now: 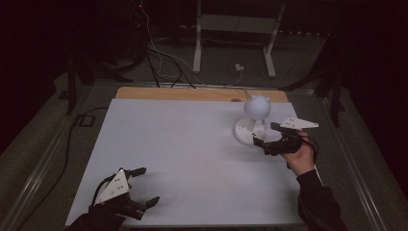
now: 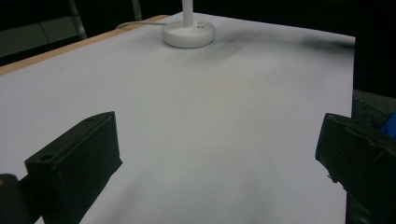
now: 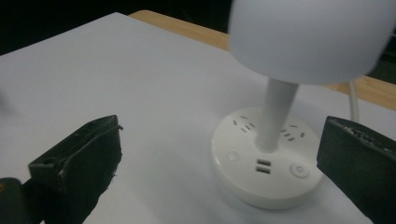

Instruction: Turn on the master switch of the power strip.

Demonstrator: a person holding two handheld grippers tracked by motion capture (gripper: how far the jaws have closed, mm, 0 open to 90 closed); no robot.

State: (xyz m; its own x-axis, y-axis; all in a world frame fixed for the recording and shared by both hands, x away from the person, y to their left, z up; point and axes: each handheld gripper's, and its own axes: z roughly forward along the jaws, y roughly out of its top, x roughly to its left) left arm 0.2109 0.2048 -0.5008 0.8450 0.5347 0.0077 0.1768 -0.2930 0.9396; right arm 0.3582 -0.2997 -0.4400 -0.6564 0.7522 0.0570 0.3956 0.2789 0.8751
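High view: a white desk lamp (image 1: 253, 120) with a round dome head, thin stem and disc base stands near the far right corner of the white-topped desk (image 1: 192, 154). The right gripper (image 1: 268, 136) sits just beside the lamp base, jaws released and holding nothing. The left gripper (image 1: 144, 185) rests near the near left corner, jaws spread wide.

Left gripper view: both black jaws stand well apart over bare desk surface; the lamp base (image 2: 188, 33) lies far ahead.

Right gripper view: the jaws gape on either side of the lamp base (image 3: 266, 172), which carries sockets, USB ports and round buttons.
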